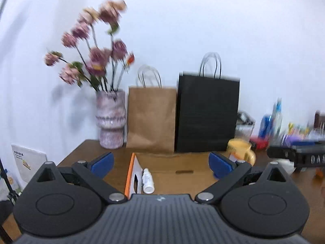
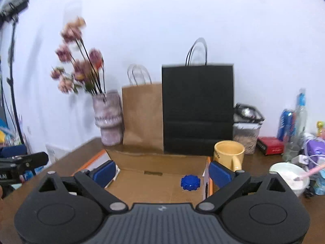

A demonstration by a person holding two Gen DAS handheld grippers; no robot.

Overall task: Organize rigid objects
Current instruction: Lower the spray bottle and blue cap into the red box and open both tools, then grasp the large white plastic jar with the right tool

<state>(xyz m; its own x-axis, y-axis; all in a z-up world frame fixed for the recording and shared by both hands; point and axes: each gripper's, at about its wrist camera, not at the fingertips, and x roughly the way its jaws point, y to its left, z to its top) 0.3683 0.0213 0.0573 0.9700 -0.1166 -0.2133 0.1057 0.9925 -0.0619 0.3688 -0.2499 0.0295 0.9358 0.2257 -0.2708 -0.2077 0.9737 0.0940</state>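
An open cardboard box (image 2: 154,183) lies on the tabletop (image 2: 258,162), with a small bottle (image 1: 147,181) lying in it along its left wall and a round cap (image 2: 190,182) on its floor near the right wall. Behind the box, along the wall, stand a vase of flowers (image 2: 108,120) at the left, a paper bag (image 2: 142,118) just right of it and a taller bag (image 2: 198,109) touching that one's right side. A mug (image 2: 229,154) stands just beyond the box's right rear corner, in front of a lidded container (image 2: 246,130), and a bowl (image 2: 290,177) sits further right.
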